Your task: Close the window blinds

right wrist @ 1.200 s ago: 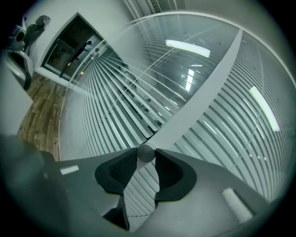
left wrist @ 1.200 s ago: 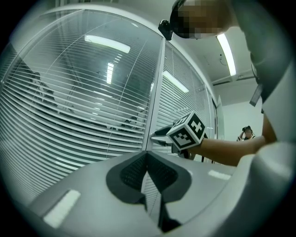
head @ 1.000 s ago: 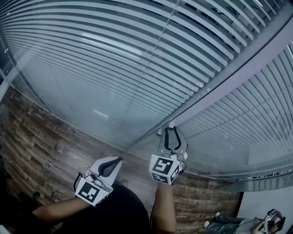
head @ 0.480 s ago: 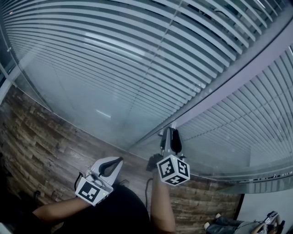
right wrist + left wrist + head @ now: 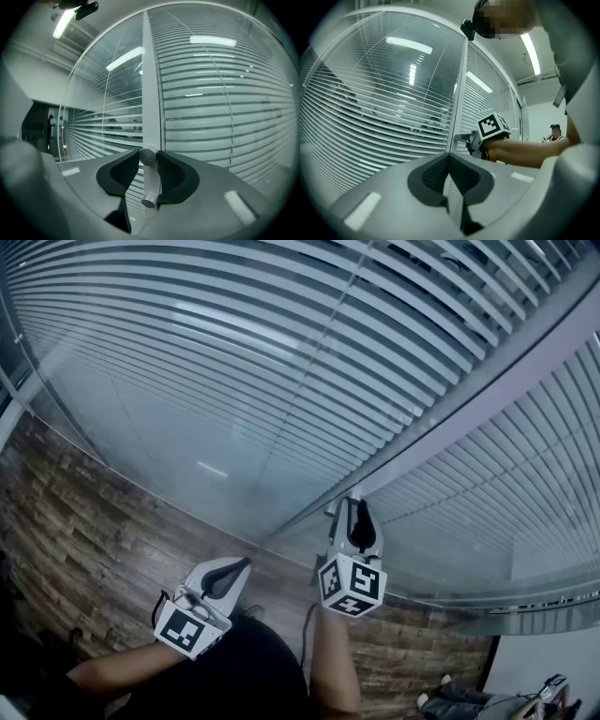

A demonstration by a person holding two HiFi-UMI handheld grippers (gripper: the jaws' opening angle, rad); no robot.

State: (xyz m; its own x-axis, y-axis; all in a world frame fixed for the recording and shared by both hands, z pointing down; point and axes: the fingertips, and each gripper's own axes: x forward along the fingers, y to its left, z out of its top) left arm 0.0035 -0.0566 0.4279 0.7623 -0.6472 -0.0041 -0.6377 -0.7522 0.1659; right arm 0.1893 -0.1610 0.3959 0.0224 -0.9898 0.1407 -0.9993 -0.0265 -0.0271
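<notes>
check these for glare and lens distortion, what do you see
Head view: fisheye bends the blind slats into arcs, with a faint light streak on the glass. Left gripper view: ceiling light reflections glare on the glass, corners vignetted black. Right gripper view: same glare, knob sharp.

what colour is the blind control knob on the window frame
Silver-grey; the knob shows best in the right gripper view.

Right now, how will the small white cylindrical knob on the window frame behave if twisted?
The small white cylindrical knob looks rigid and fixed to the grey window frame, so it probably turns in place. Its smooth round surface may slip; the right gripper, whose jaws have just been closing on it, likely needs firm pressure.
</notes>
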